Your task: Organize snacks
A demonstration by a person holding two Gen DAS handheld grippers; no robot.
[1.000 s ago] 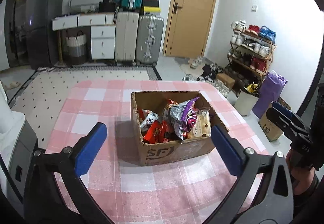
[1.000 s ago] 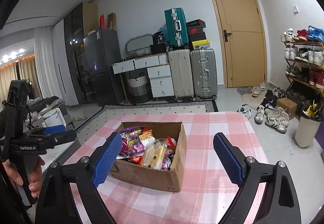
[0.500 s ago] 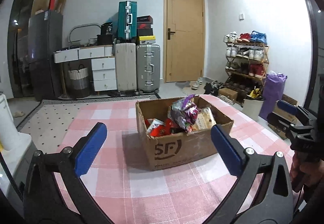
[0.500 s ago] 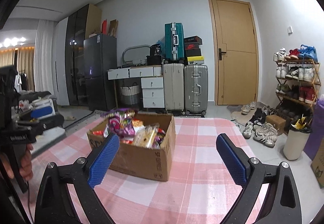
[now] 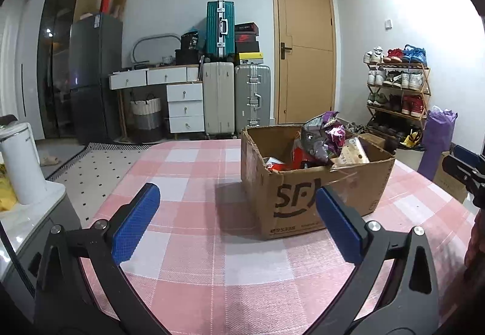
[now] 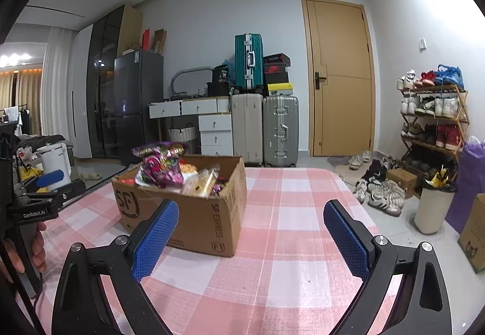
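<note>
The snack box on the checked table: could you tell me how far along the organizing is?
Nothing looks done: every snack sits piled in the cardboard box, the purple bag on top. Nothing is in hand; the left gripper and right gripper are open and empty. All sorting remains.

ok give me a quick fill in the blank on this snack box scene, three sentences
1. The snacks sit in a ____ box printed SF.
2. The box stands on a pink ____ tablecloth.
3. Both the left gripper and the right gripper are ____, holding nothing.

Missing words: cardboard; checked; open
</note>
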